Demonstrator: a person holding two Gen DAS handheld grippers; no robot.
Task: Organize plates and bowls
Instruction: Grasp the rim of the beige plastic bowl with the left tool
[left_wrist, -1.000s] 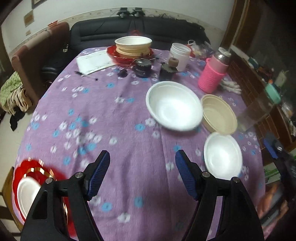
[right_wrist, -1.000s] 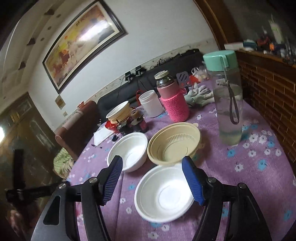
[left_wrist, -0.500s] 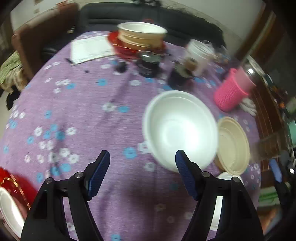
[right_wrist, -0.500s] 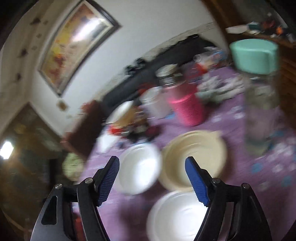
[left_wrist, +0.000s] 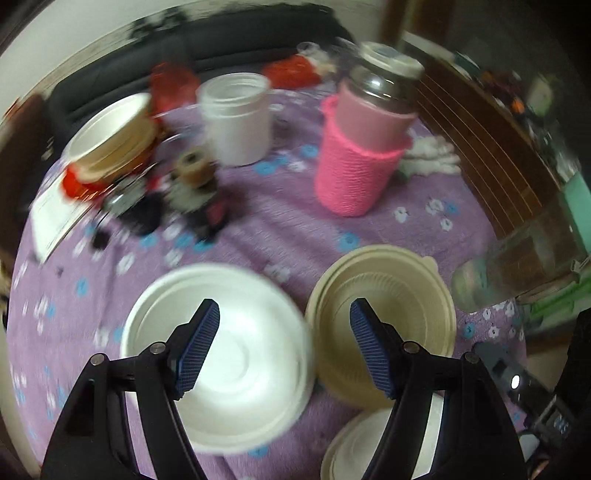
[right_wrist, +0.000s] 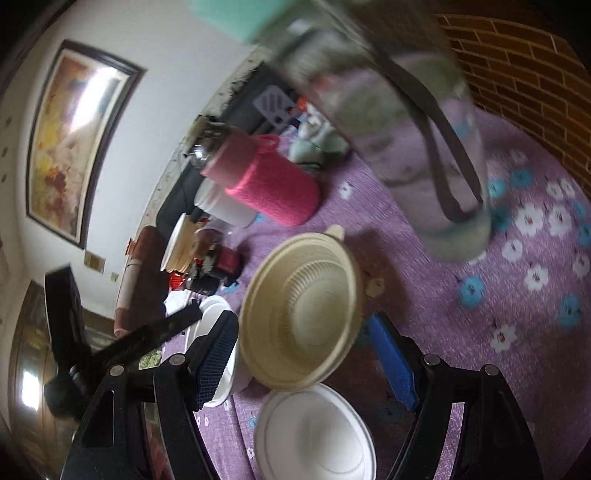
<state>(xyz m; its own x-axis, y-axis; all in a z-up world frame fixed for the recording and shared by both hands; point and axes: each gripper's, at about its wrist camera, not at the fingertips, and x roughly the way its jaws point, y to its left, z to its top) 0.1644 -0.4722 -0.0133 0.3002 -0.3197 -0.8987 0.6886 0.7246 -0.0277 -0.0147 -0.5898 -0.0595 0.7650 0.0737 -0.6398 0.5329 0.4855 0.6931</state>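
Note:
A large white bowl (left_wrist: 240, 354) and a beige ribbed bowl (left_wrist: 384, 321) sit side by side on the purple flowered cloth (left_wrist: 280, 221). A smaller white bowl (left_wrist: 362, 446) lies in front of them. My left gripper (left_wrist: 284, 347) is open and empty, low above the two bowls' adjoining rims. My right gripper (right_wrist: 306, 358) is open and empty, tilted, its fingers either side of the beige bowl (right_wrist: 299, 310), above the small white bowl (right_wrist: 317, 435). The large white bowl (right_wrist: 214, 354) shows partly behind the left finger. A stack of bowls on a red plate (left_wrist: 110, 144) stands at the back left.
A pink knit-sleeved jar (left_wrist: 365, 147), a white jar (left_wrist: 236, 118) and small dark clutter (left_wrist: 184, 195) stand behind the bowls. A clear bottle with a mint lid (right_wrist: 388, 122) stands close on the right. A brick wall (right_wrist: 524, 77) borders the table on the right.
Both grippers have moved forward and down toward the bowls. The right gripper has tilted and now straddles the beige bowl. Both stay open.

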